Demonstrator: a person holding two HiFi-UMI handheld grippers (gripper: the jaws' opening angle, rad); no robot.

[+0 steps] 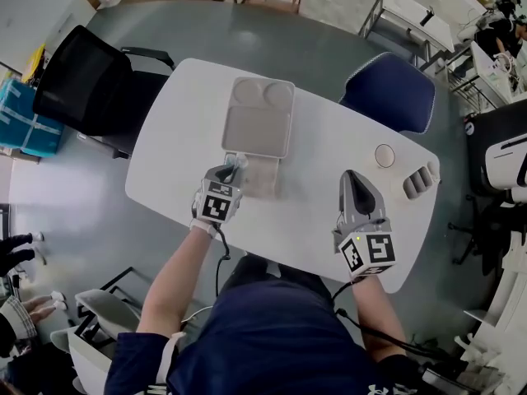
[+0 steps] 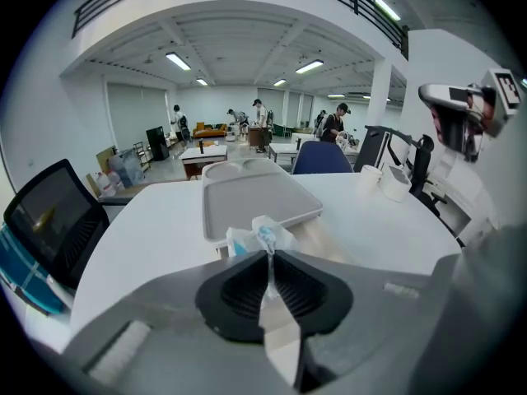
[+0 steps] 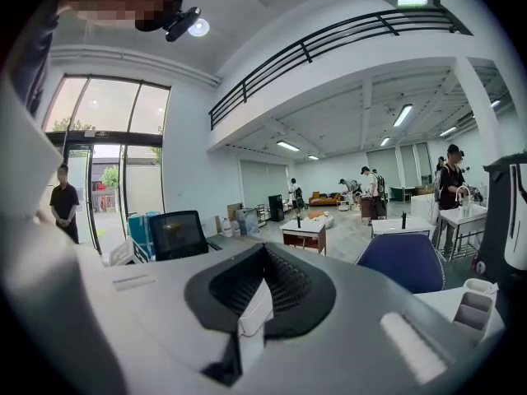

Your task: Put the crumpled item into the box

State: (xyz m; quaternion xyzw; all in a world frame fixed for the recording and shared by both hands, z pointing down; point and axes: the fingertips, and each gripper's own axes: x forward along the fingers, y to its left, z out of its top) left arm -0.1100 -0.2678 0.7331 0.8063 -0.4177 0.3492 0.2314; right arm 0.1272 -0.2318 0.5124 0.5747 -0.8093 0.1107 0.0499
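A crumpled white and blue wrapper (image 2: 260, 238) is pinched between the jaws of my left gripper (image 2: 268, 262), which is shut on it. In the head view this gripper (image 1: 233, 168) hovers just short of the near edge of the shallow grey box (image 1: 257, 132). The box lies open at the table's middle, with two round wells at its far end. A tan flat piece (image 1: 263, 179) lies against the box's near edge, right of the wrapper. My right gripper (image 1: 352, 179) rests over the table's near right part, shut and holding nothing. In its own view it (image 3: 254, 303) points out over the room.
The white table (image 1: 173, 163) carries a small round white cup (image 1: 384, 155) and a grey slotted holder (image 1: 419, 181) at its right end. A blue chair (image 1: 391, 90) stands behind the table at the right, a black chair (image 1: 86, 81) at the left. People move about farther back in the room.
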